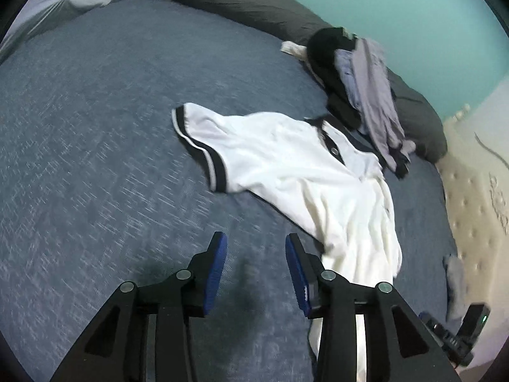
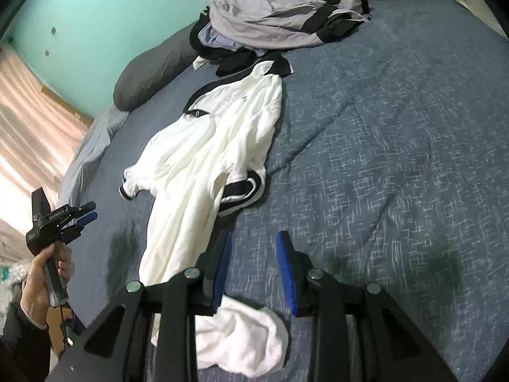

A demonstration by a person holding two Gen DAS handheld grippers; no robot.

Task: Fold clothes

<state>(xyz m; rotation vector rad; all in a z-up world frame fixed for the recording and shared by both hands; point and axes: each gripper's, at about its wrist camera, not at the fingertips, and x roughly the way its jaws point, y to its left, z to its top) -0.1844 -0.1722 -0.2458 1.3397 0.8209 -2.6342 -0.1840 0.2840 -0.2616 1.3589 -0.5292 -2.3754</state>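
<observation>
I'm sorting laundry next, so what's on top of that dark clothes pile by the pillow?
A grey garment drapes over the pile, with a pale blue piece showing beneath it. What lies deeper in the heap is covered.

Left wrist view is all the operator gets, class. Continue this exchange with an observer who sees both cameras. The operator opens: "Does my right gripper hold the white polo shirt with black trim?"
Observer: No. The right gripper is open, with only the blue woven blanket showing between its fingers.
Operator: Where does the shirt end?
Observer: The white polo shirt with black trim ends in a bunched hem lying under that gripper.
Operator: And the sleeve I cannot see?
Observer: That black-cuffed sleeve lies close against the shirt's body, not spread out.
</observation>
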